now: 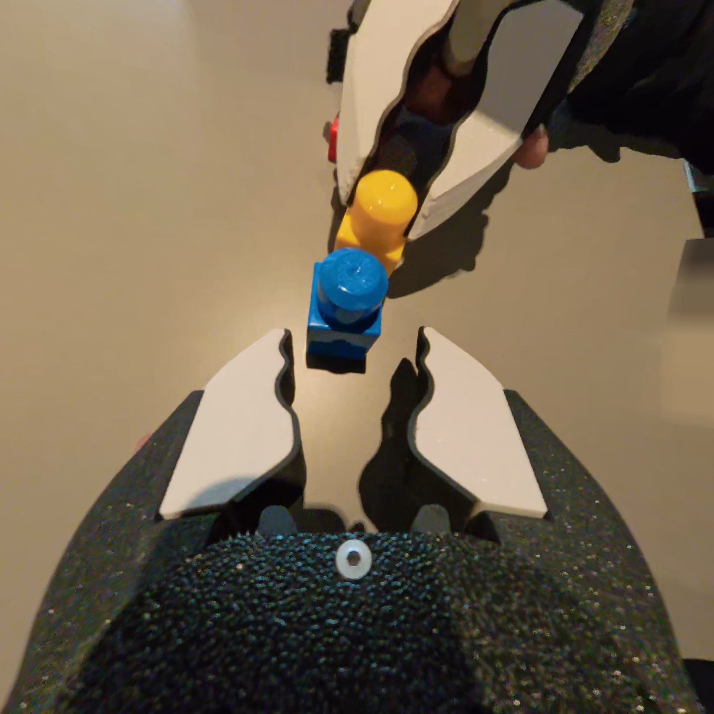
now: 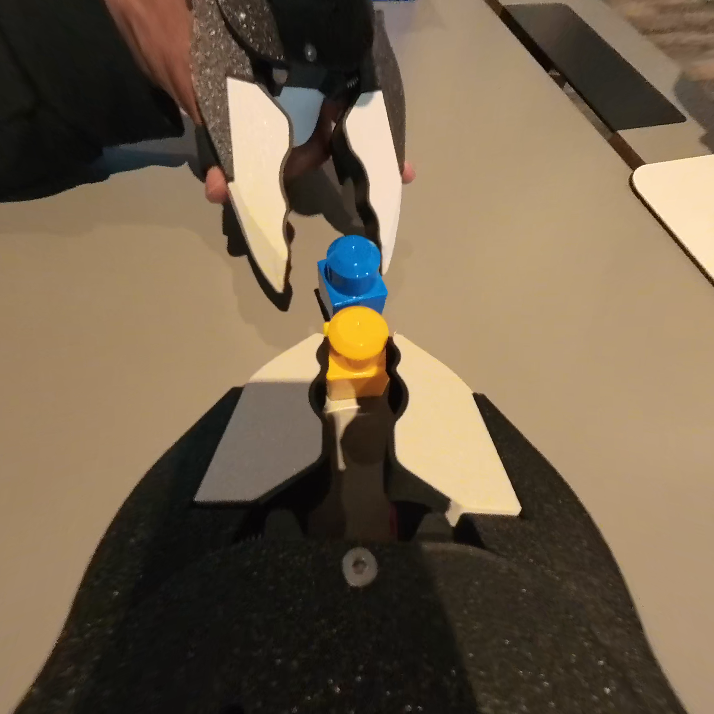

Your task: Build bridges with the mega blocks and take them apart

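A blue single-stud block (image 1: pixel 344 309) stands on the beige table just beyond my left gripper's (image 1: pixel 353 340) tips. The left gripper is open and empty. A yellow single-stud block (image 1: pixel 378 216) sits right behind the blue one, clamped between the white fingers of my right gripper (image 1: pixel 380 216). In the right wrist view the right gripper (image 2: pixel 359 340) is shut on the yellow block (image 2: pixel 357 359), with the blue block (image 2: pixel 353 278) right in front of it. The left gripper (image 2: pixel 334 276) hangs open opposite, one fingertip (image 2: pixel 388 255) beside the blue block.
A red block (image 1: pixel 333 141) peeks out behind the right gripper's finger. A dark panel (image 2: pixel 591 65) and a white board (image 2: pixel 680 208) lie at the far right of the beige table (image 2: pixel 502 309). A person's hands hold both grippers. About 6 cm separates my left fingertips from my right.
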`<state>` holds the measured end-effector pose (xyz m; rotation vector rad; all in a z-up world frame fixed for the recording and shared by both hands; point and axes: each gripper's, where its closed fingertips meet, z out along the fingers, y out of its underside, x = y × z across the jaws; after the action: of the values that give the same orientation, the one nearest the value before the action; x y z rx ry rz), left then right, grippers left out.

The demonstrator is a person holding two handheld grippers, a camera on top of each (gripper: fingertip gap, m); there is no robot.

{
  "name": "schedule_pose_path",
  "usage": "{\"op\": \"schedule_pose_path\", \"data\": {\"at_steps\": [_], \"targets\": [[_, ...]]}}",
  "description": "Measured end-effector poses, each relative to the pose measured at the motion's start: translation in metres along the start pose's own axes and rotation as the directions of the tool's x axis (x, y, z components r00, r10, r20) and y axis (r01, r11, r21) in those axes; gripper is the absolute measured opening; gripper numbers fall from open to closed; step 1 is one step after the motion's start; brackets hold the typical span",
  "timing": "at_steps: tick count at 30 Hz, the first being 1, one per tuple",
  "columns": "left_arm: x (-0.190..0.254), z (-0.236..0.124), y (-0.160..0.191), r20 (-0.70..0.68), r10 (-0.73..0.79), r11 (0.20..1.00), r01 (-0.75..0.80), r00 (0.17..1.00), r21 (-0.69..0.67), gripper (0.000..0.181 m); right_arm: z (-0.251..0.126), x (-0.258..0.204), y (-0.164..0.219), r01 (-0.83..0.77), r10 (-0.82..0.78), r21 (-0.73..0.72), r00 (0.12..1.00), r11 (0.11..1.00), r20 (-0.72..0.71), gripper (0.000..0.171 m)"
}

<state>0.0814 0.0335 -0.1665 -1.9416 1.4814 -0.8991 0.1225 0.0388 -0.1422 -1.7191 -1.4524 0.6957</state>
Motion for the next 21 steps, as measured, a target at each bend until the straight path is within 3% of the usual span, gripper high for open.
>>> {"op": "schedule_pose_path", "data": {"at_steps": [9,21], "targets": [[0.007,0.017,-0.001,-0.041,0.023,0.999,-0.025,0.999,-0.047,0.038,0.000,0.003,0.001,-0.021,0.020,0.024,0.999,0.999,0.036,0.028],[0.014,0.025,-0.006,-0.058,0.025,0.998,-0.028,0.998,-0.059,0.038,-0.008,-0.003,0.005,-0.039,0.029,0.060,0.985,0.997,0.168,0.028]]}}
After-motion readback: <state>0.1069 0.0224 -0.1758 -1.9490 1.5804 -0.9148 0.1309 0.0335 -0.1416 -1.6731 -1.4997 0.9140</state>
